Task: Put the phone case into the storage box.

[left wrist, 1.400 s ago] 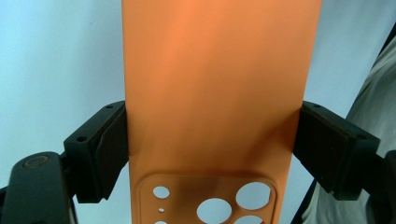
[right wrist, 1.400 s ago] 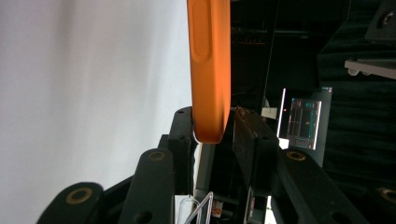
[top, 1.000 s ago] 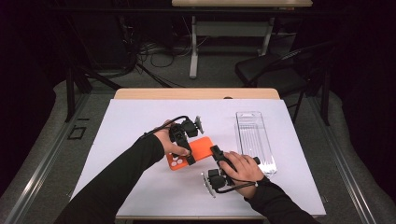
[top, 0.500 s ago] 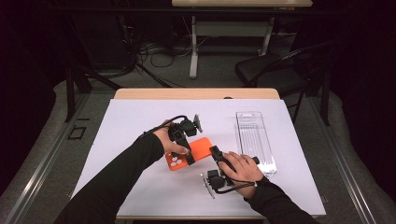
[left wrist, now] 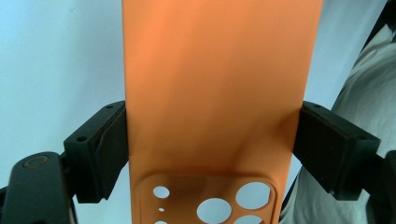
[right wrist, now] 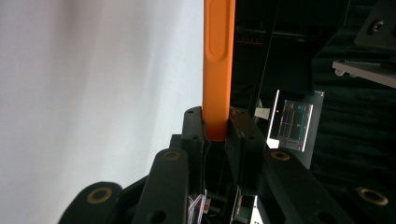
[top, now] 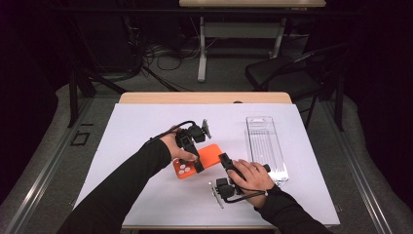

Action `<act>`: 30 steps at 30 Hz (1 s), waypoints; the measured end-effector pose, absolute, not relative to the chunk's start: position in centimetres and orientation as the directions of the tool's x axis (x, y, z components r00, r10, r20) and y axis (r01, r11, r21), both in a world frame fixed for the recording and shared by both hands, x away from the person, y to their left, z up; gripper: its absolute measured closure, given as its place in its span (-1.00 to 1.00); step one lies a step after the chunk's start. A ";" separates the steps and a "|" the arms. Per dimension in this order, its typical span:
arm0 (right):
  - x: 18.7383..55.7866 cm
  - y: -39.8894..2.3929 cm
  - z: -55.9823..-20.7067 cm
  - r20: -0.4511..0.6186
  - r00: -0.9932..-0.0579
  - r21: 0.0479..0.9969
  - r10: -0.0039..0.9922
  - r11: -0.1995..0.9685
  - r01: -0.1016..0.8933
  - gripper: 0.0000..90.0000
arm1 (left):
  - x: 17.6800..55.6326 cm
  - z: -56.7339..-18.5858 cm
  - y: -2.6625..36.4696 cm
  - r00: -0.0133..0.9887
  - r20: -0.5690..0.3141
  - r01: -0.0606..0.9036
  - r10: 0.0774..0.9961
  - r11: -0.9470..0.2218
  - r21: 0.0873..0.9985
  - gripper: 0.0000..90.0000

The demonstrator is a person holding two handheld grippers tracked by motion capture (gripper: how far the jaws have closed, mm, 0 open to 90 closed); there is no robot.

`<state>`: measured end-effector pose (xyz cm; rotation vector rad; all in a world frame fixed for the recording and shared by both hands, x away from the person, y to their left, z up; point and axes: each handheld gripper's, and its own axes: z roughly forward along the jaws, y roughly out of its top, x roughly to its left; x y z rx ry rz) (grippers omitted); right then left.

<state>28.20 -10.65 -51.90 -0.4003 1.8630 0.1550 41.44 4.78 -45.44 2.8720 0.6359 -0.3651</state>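
Observation:
An orange phone case (top: 210,155) with camera cut-outs is held low over the white sheet near the table's middle. My left gripper (top: 197,162) spans its width, and both black pads (left wrist: 105,149) press the long edges of the case (left wrist: 219,84) just above the cut-outs. My right gripper (top: 225,160) comes in from the right. Its jaws have just been closing, and they are shut on the thin end of the case (right wrist: 218,70), which stands edge-on between the fingertips of the right gripper (right wrist: 219,126).
A clear plastic box (top: 265,146) lies lengthwise on the right of the white sheet (top: 146,126), close to my right hand. The wooden table edge (top: 204,97) runs along the back. A dark chair (top: 292,73) and cables stand beyond it.

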 end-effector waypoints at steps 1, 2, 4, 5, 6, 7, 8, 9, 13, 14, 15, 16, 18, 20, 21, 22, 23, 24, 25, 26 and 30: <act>28.2 -10.7 -51.9 -0.941 -0.275 -0.091 -0.195 0.933 -0.348 0.75 | 41.4 -45.5 4.8 0.878 -0.276 0.434 0.391 -0.893 0.118 -0.65; 28.2 -10.7 -51.9 -0.941 -0.276 -0.091 -0.195 0.933 -0.349 0.75 | 41.5 -45.5 4.8 0.878 -0.277 0.434 0.390 -0.893 0.118 -0.65; 28.2 -10.6 -51.9 -0.941 -0.276 -0.090 -0.194 0.933 -0.348 0.76 | 41.5 -45.5 4.9 0.877 -0.280 0.435 0.390 -0.892 0.120 -0.65; 28.2 -10.6 -51.9 -0.942 -0.276 -0.090 -0.194 0.933 -0.349 0.76 | 41.5 -45.5 4.9 0.877 -0.281 0.435 0.390 -0.893 0.118 -0.65; 28.2 -10.6 -51.9 -0.942 -0.276 -0.089 -0.193 0.933 -0.349 0.76 | 41.5 -45.5 4.9 0.876 -0.283 0.436 0.390 -0.892 0.121 -0.65; 28.2 -10.6 -51.9 -0.942 -0.275 -0.089 -0.192 0.934 -0.347 0.76 | 41.5 -45.5 4.9 0.876 -0.285 0.437 0.390 -0.891 0.121 -0.65; 28.1 -10.6 -52.0 -0.943 -0.273 -0.090 -0.192 0.934 -0.346 0.76 | 41.5 -45.5 4.9 0.876 -0.284 0.435 0.389 -0.892 0.120 -0.65; 28.1 -10.6 -52.0 -0.942 -0.272 -0.095 -0.197 0.933 -0.346 0.76 | 41.5 -45.5 4.9 0.876 -0.284 0.435 0.390 -0.892 0.120 -0.65; 28.1 -10.6 -52.0 -0.943 -0.263 -0.104 -0.203 0.932 -0.347 0.77 | 41.5 -45.6 4.9 0.876 -0.287 0.434 0.388 -0.893 0.117 -0.65; 28.0 -10.6 -52.0 -0.944 -0.262 -0.103 -0.202 0.932 -0.347 0.77 | 41.5 -45.5 4.9 0.875 -0.290 0.436 0.389 -0.892 0.119 -0.65; 28.0 -10.6 -52.0 -0.945 -0.261 -0.101 -0.200 0.932 -0.348 0.77 | 41.5 -45.5 4.9 0.875 -0.291 0.436 0.388 -0.892 0.120 -0.65; 28.0 -10.7 -52.1 -0.946 -0.258 -0.099 -0.197 0.931 -0.350 0.77 | 41.5 -45.5 4.9 0.873 -0.293 0.437 0.389 -0.891 0.120 -0.65; 28.0 -10.7 -52.1 -0.947 -0.257 -0.095 -0.193 0.932 -0.351 0.78 | 41.5 -45.6 4.9 0.874 -0.294 0.435 0.387 -0.892 0.120 -0.65; 28.0 -10.7 -52.1 -0.948 -0.255 -0.092 -0.189 0.933 -0.349 0.78 | 41.5 -45.6 4.9 0.873 -0.298 0.437 0.387 -0.891 0.122 -0.65; 28.0 -10.7 -52.2 -0.949 -0.254 -0.090 -0.187 0.933 -0.349 0.78 | 41.5 -45.6 4.9 0.873 -0.297 0.437 0.388 -0.891 0.122 -0.65; 28.0 -10.7 -52.2 -0.949 -0.255 -0.088 -0.184 0.933 -0.348 0.78 | 41.5 -45.6 4.9 0.874 -0.296 0.435 0.386 -0.892 0.122 -0.65; 28.0 -10.7 -52.3 -0.949 -0.256 -0.088 -0.184 0.934 -0.346 0.78 | 41.5 -45.6 4.9 0.874 -0.295 0.436 0.387 -0.892 0.122 -0.65; 27.9 -10.7 -52.3 -0.949 -0.256 -0.087 -0.183 0.935 -0.345 0.78 | 41.5 -45.6 4.9 0.874 -0.295 0.435 0.387 -0.892 0.121 -0.65; 27.9 -10.7 -52.3 -0.949 -0.255 -0.089 -0.184 0.935 -0.343 0.79 | 41.5 -45.6 4.9 0.874 -0.295 0.436 0.387 -0.892 0.121 -0.65; 27.9 -10.7 -52.3 -0.950 -0.255 -0.087 -0.182 0.935 -0.342 0.79 | 41.5 -45.6 4.9 0.874 -0.295 0.435 0.385 -0.892 0.123 -0.65; 27.9 -10.7 -52.2 -0.951 -0.252 -0.084 -0.177 0.936 -0.343 0.79 | 41.5 -45.5 5.0 0.872 -0.298 0.439 0.388 -0.890 0.124 -0.65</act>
